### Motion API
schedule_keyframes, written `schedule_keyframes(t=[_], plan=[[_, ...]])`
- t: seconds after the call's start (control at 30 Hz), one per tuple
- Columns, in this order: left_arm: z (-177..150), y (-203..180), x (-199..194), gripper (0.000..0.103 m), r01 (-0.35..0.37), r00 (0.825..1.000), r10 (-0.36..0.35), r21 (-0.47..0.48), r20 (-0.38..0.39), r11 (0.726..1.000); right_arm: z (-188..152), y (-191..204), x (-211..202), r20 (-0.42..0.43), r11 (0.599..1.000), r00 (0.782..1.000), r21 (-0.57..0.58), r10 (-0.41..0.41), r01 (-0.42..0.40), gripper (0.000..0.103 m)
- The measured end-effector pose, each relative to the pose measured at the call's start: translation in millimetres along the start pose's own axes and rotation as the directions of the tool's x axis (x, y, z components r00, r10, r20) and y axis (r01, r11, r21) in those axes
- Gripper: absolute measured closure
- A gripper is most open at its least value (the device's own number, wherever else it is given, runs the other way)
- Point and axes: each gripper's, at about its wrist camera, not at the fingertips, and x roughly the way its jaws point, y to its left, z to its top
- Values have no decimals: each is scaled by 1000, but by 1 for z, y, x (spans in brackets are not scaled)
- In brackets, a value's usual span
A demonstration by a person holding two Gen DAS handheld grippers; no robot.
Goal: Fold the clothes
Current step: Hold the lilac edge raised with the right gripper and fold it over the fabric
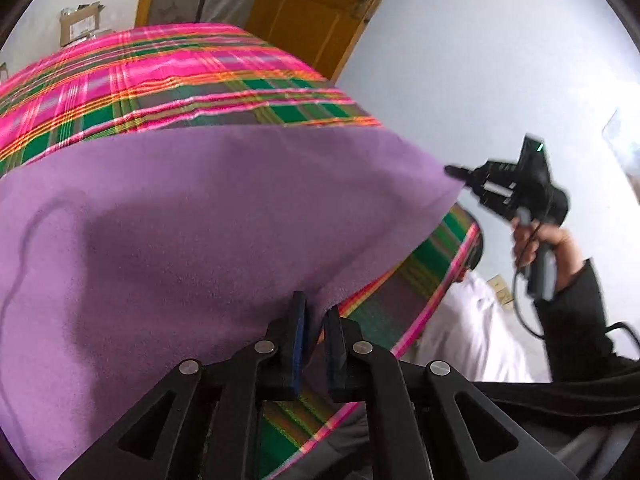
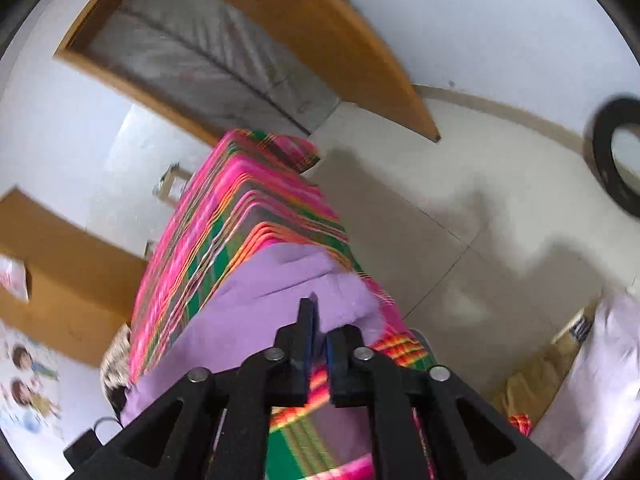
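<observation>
The purple cloth (image 1: 192, 232) lies spread over a plaid bedcover (image 1: 160, 76) of pink, green and orange stripes. In the left wrist view its long axis runs from 9 o'clock to 3 o'clock, its far edge straight and its right corner tapering to a point at about 3 o'clock. The fabric looks soft, matte and fleece-like, with one thin curved crease near its left edge.

The left gripper (image 1: 316, 316) has its jaws nearly together, pinching the near hem of the purple cloth between blue pads. The right gripper (image 1: 454, 171), held in a person's hand (image 1: 548, 244) with a dark sleeve, meets the cloth's right corner at 3 o'clock; that view is too small to show a grip. In the right wrist view the right gripper (image 2: 322, 320) has its jaws slightly apart, with the cloth's folded corner (image 2: 304, 280) just ahead of the tips, and I cannot tell whether the pads press on it.

A brown wooden door (image 1: 320, 4) stands at 12 o'clock. A cardboard box (image 1: 80, 24) at 11 o'clock carries a label too blurred to read.
</observation>
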Motion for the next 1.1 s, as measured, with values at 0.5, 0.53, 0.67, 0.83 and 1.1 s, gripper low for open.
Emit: schedule_keyframes(t=[0.5, 0.53, 0.67, 0.83, 1.1], plan=[[3, -15, -10, 88, 8, 999, -10, 45, 36, 999, 20, 14, -6, 56, 987, 986, -40, 155, -153, 100], [4, -16, -10, 88, 11, 999, -13, 45, 38, 999, 24, 21, -15, 86, 980, 978, -73, 189, -183, 100], [7, -18, -4, 88, 23, 999, -24, 45, 26, 999, 31, 29, -27, 124, 969, 969, -152, 213, -193, 100], [6, -19, -2, 88, 34, 999, -35, 52, 16, 998, 17, -26, 23, -21, 997, 996, 10, 81, -81, 100], [10, -10, -9, 88, 4, 999, -5, 12, 49, 1000, 26, -25, 13, 17, 993, 992, -2, 121, -121, 100]])
